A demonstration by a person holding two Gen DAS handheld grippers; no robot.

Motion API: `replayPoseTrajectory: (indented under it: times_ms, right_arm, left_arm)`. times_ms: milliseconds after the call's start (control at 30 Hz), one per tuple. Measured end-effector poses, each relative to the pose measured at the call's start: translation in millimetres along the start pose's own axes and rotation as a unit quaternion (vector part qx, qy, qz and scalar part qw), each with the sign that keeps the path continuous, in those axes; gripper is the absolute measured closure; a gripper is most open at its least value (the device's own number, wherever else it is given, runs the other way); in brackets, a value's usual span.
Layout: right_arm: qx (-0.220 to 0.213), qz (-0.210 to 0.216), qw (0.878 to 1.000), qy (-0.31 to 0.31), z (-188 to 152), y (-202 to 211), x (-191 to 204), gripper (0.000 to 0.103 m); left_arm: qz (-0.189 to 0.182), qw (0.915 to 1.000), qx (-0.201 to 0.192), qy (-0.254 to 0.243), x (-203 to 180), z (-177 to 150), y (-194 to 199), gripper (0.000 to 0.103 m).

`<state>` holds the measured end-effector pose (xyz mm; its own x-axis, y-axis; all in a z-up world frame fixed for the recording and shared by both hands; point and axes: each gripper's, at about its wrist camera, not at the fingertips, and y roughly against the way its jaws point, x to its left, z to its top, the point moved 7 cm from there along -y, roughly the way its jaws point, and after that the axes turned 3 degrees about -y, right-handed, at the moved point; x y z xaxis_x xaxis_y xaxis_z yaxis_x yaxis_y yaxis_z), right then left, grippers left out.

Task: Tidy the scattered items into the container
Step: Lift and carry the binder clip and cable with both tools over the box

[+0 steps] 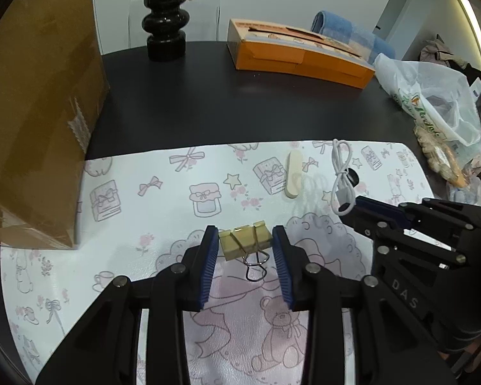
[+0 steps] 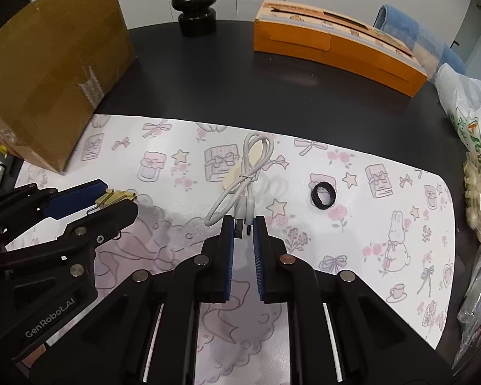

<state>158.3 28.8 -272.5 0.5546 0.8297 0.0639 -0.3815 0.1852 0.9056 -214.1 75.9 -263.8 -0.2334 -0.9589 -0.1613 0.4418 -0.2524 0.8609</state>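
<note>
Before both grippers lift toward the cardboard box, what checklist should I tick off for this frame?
1. Left gripper straddles the binder clip: ok.
2. Left pads closed on the clip: not ok, gaps on both sides.
3. Right gripper around the white cable plugs: ok.
4. Cable firmly pinched: cannot tell.
5. Cardboard box open on top: cannot tell.
6. Black ring and cream stick not yet collected: not ok.

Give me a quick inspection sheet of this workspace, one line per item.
Surface: dark table with a printed mat.
Job's things: yellow binder clip, white USB cable, cream stick, black ring, cardboard box.
Clutter: orange carton, plastic bags.
Grippers: left gripper open around the clip; right gripper jaws close on the cable's plugs, contact unclear.
Cables: only the USB cable.
Surroundings: black vase, blue towel.
</note>
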Motion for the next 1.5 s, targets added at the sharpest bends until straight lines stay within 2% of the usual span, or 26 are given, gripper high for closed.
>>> replayPoseTrajectory:
  times_ms: [367, 900, 1233, 1500]
  right_arm:
    - [-0.038, -0.011, 0.999, 0.0, 2.5, 75.2, 17.4, 0.091]
    - [-0.096, 0.0, 0.995, 0.016, 58.6, 158.3, 67.5, 0.091]
    - [-0.127, 0.002, 0.991, 0.043, 107.1, 188.3, 106.7, 0.091]
    - [-0.143, 0.012, 0.987, 0.072, 151.0, 198.8, 160.2, 0.091]
  left_arm:
    - [0.013, 0.9989, -0.044, -0.004, 7.1, 20.6, 66.1, 0.069]
    - [0.015, 0.9919, -0.125, -0.011, 29.2, 71.6, 163.6, 0.069]
    - [0.029, 0.986, -0.164, 0.002, 67.9, 107.9, 204.2, 0.069]
    - [0.046, 0.9805, -0.189, 0.028, 121.7, 129.9, 229.1, 0.069]
